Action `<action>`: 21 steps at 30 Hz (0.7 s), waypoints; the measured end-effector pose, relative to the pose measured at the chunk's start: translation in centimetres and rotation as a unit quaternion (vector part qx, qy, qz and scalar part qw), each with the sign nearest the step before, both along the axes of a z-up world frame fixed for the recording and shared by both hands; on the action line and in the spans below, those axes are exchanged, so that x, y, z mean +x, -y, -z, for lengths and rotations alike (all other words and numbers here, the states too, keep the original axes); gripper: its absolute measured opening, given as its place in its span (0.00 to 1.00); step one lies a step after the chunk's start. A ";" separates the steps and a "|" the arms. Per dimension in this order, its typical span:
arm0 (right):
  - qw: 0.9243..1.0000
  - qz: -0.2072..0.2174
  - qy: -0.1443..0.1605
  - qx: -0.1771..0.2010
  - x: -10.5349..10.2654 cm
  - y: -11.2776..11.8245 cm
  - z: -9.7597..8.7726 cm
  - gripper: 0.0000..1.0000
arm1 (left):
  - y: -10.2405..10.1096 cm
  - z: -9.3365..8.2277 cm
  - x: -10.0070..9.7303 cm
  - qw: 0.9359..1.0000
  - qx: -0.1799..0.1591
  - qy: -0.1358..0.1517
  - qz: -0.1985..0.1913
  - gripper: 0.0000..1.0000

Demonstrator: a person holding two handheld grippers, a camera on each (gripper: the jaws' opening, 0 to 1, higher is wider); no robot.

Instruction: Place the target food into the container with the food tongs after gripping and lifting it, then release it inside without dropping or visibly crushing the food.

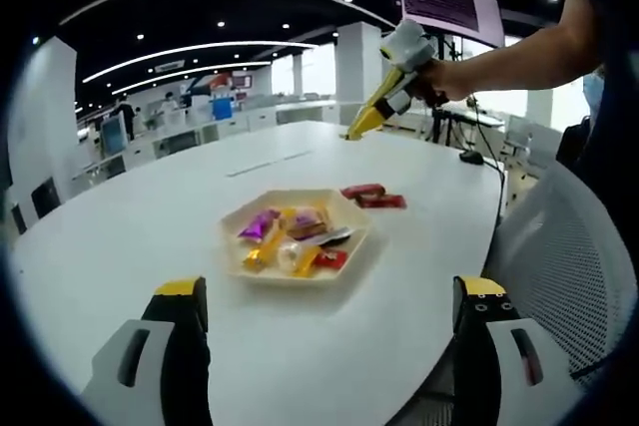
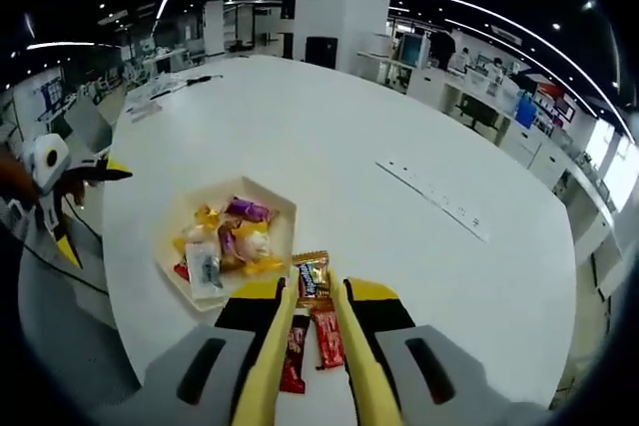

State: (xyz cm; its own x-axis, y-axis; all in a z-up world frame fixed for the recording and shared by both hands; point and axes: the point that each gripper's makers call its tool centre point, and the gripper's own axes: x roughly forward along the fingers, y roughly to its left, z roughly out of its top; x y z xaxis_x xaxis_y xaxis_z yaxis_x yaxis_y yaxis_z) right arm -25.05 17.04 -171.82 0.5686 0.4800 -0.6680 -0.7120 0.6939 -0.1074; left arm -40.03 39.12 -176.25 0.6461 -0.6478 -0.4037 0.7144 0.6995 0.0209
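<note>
- Right gripper (image 2: 308, 321): the yellow-tipped jaws stand close together with a narrow gap, hovering over the table. No item is seen pinched between them; whether they are fully closed cannot be told. In the left gripper view this gripper (image 1: 355, 132) is raised above the far part of the table, held by a person's hand (image 1: 447, 77).
- Left gripper (image 1: 329, 306): jaws spread wide apart, released, holding nothing, low over the near edge of the table. It also enters the right gripper view (image 2: 70, 212) at the left side.
- Red snack bars (image 2: 312, 341): two wrapped bars lie flat on the table side by side, seen through the gap of the right jaws. A third wrapped bar (image 2: 312, 274) with a gold and blue wrapper lies just beyond the jaw tips, beside the tray.
- Tray (image 1: 344, 258): a shallow, pale, hexagonal container resting on the table. It holds assorted wrapped sweets (image 1: 290, 238) in purple, yellow, orange and red.
- Table (image 1: 130, 236): large, white, oval, smooth. A flush strip (image 2: 434, 200) runs across its middle.
- Mesh chair back (image 1: 569, 256): white, just beside the table edge.
- Room: open-plan office with white columns (image 2: 339, 2), rows of desks, ceiling spotlights and curved light strips. A screen (image 1: 447, 2) is mounted near the windows.
</note>
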 end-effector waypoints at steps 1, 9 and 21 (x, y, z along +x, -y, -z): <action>1.000 -0.003 0.001 0.000 0.0 -0.4 0.0 0.22 | 0.0 0.0 0.0 1.000 0.001 0.000 0.000 0.99; 1.000 -0.018 -0.001 0.005 -0.1 -2.3 0.0 0.22 | -0.1 0.0 0.1 1.000 0.001 0.001 -0.003 0.99; 0.999 -0.044 -0.005 0.004 -1.0 -5.0 0.3 0.22 | -0.1 -0.1 0.1 1.000 0.003 0.003 -0.004 0.99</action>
